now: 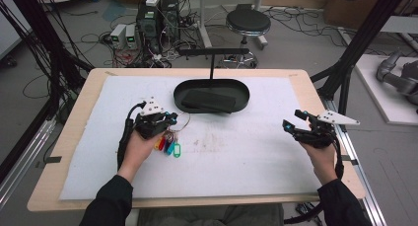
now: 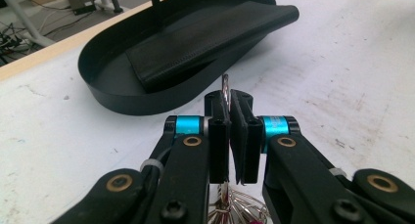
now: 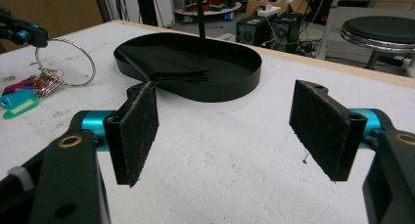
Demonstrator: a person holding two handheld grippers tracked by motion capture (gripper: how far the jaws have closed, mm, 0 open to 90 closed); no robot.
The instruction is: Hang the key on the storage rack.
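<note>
Nearest the person, two dark sleeves come in over the table (image 1: 69, 152) edge, each hand carrying a gripper above the white mat (image 1: 236, 157).

The left gripper (image 1: 170, 121) sits at the left of the mat. Its jaws are clenched on the key ring (image 2: 225, 94): in the left gripper view the thin wire of the ring stands edge-on between the two black pads, pinched upright, with more wire loops bunched just below the jaws. In the right gripper view the ring (image 3: 66, 61) hangs as a full circle from the jaw tips. The keys and tags (image 1: 168, 144), red, yellow, blue and green, trail down from the ring; in the right gripper view the lowest tags seem to lie on the mat, though I cannot tell for certain that they touch.

The right gripper (image 1: 291, 121) hovers at the right side of the mat, well apart from the ring. Its jaws stand wide and released, nothing between the pads (image 3: 134, 131), just bare mat under them.

Farther on, mid-table, sits the black oval tray (image 1: 241, 88) with a flat black pouch (image 1: 209, 101) lying inside it. A thin black T-shaped stand (image 1: 213, 52) rises from the tray's back.

Beyond the table, a round stool (image 1: 248, 22) and a tangle of cables and boxes are on the floor.
</note>
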